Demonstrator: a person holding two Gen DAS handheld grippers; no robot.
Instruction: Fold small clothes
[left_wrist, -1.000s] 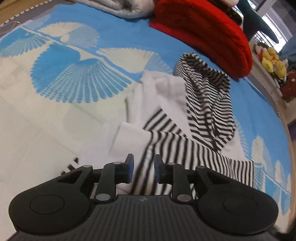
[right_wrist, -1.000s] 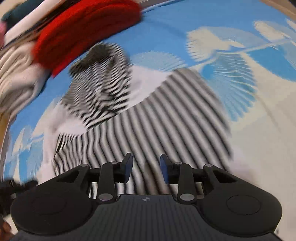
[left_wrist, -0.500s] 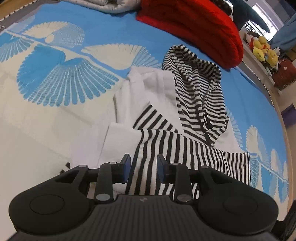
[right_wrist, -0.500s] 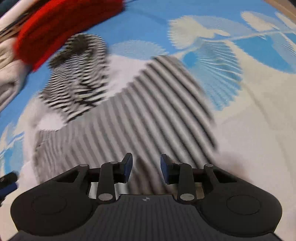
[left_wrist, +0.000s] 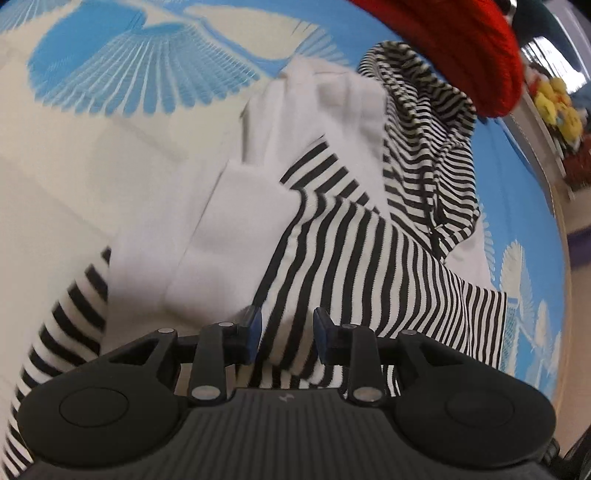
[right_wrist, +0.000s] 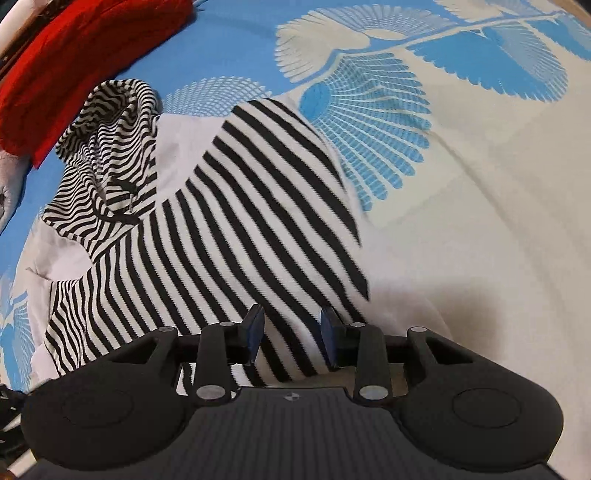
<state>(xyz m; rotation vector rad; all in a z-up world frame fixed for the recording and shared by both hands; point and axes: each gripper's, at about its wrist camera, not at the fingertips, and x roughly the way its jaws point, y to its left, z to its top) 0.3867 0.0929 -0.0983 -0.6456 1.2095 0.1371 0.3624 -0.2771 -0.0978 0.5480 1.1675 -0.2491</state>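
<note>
I hold both grippers, left gripper (left_wrist: 287, 334) and right gripper (right_wrist: 291, 334), narrowly parted above the striped hoodie (right_wrist: 236, 221) hem, nothing gripped, ready to pinch and fold toward its hood (right_wrist: 110, 122).

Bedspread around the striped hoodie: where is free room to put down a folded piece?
Free: the cream stretch of the bedspread beside the striped hoodie, away from its hood, and the fan-print area beyond. Crowded: behind the hood, where the red blanket lies close.
</note>
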